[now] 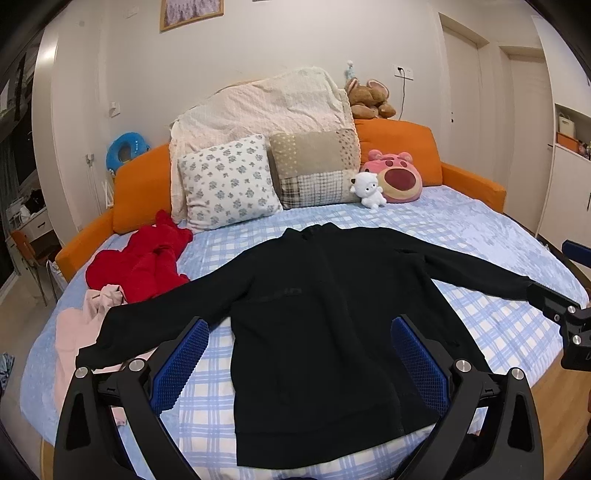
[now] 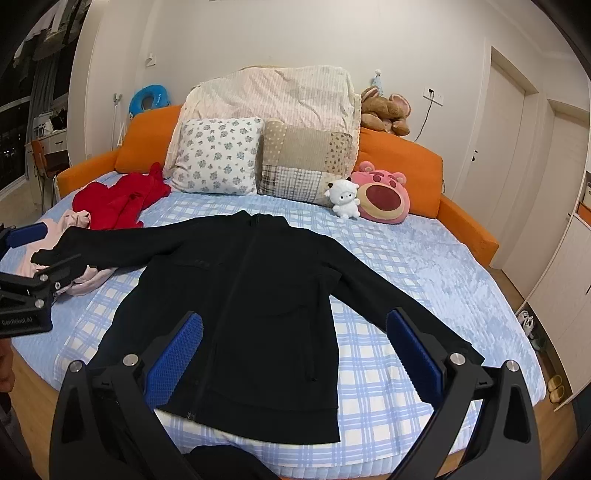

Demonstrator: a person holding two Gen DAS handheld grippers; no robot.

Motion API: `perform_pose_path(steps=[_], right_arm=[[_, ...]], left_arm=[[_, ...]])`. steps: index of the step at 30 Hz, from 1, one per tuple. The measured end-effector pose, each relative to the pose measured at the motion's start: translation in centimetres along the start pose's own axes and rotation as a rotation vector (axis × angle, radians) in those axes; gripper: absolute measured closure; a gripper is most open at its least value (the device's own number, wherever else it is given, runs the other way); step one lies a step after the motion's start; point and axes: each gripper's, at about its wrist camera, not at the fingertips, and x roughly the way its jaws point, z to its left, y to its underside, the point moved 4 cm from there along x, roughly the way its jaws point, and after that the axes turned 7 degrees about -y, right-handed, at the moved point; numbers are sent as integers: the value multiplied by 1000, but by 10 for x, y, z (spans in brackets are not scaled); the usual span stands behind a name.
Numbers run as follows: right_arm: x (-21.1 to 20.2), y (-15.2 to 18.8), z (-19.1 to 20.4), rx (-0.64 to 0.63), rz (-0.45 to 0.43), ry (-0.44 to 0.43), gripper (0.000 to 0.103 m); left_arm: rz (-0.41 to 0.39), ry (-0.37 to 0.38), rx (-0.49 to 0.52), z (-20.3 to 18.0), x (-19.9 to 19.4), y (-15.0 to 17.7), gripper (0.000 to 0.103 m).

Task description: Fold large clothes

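Black jacket [image 1: 317, 332]: spread flat, sleeves out, on the bed [image 1: 461, 229] near its front edge. Left tool [image 1: 295, 354] and right tool [image 2: 295, 347]: tilted downward above the jacket's hem, jaws wide apart, holding nothing.

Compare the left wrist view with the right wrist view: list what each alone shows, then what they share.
Left wrist only: a framed picture on the wall and a white basket in a shelf niche.
Right wrist only: shoes on the floor beside the bed.
Both: the black jacket spread flat on the checked sheet, the red garment and the pillows.
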Motion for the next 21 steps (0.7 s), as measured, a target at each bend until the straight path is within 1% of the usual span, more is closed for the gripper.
perform_pose_path(steps=[4, 10, 13, 17, 21], right_arm=[[2, 1, 2, -7, 2, -7, 5], [3, 4, 6, -18, 10, -25, 5], [5, 6, 6, -16, 23, -39, 5], [7, 9, 5, -14, 31, -38, 5], [8, 11, 4, -18, 41, -41, 5]], left_arm=[[10, -7, -4, 6, 2, 2, 3], [23, 10, 9, 11, -1, 4, 3], [27, -9, 21, 11, -1, 7, 3], [42, -1, 9, 18, 0, 10, 3], [55, -12, 26, 18, 2, 17, 3]])
